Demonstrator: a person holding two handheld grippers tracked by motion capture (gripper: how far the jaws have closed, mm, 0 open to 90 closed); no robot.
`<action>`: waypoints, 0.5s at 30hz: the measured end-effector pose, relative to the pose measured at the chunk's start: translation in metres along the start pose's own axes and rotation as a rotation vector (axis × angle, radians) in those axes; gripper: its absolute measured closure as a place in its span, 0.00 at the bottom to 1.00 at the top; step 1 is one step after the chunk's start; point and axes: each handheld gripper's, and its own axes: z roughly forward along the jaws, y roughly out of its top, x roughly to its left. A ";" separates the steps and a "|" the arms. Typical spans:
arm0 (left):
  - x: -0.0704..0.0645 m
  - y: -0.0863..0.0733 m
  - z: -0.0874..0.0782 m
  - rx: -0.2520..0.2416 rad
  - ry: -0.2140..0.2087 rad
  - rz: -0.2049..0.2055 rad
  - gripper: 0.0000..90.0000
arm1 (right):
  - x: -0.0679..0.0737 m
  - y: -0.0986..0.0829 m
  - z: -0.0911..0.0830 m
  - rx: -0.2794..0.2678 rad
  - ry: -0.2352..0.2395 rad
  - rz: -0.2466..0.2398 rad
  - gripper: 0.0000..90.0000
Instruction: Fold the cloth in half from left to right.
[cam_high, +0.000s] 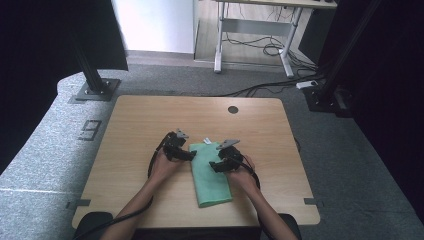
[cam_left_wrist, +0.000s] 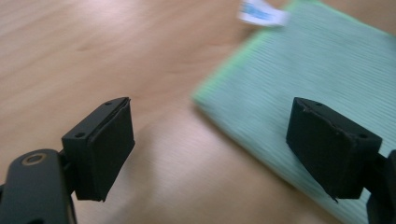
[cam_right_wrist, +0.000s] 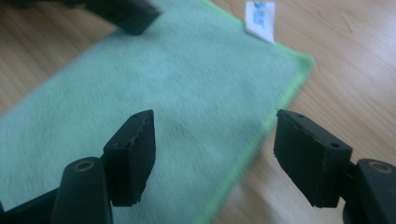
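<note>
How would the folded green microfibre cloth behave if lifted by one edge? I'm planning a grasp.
The folded green microfibre cloth lies flat against the wooden table, so it is probably floppy and would drape. It looks thin, likely light. Its ribbed texture should grip the pads of the open right gripper.

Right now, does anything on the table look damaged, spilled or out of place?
Nothing stands out. The green cloth lies folded flat on the table, its white label at the far end; both grippers hover open beside it.
</note>
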 end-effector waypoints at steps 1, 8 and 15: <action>-0.008 -0.003 -0.004 0.007 -0.008 0.019 0.17 | -0.001 -0.002 -0.001 0.000 -0.004 0.000 0.33; -0.048 -0.029 -0.028 0.027 -0.054 0.074 0.16 | -0.004 -0.018 -0.018 -0.009 -0.013 0.022 0.32; -0.081 -0.053 -0.044 0.035 -0.117 0.088 0.16 | -0.001 -0.032 -0.030 -0.004 -0.006 0.026 0.32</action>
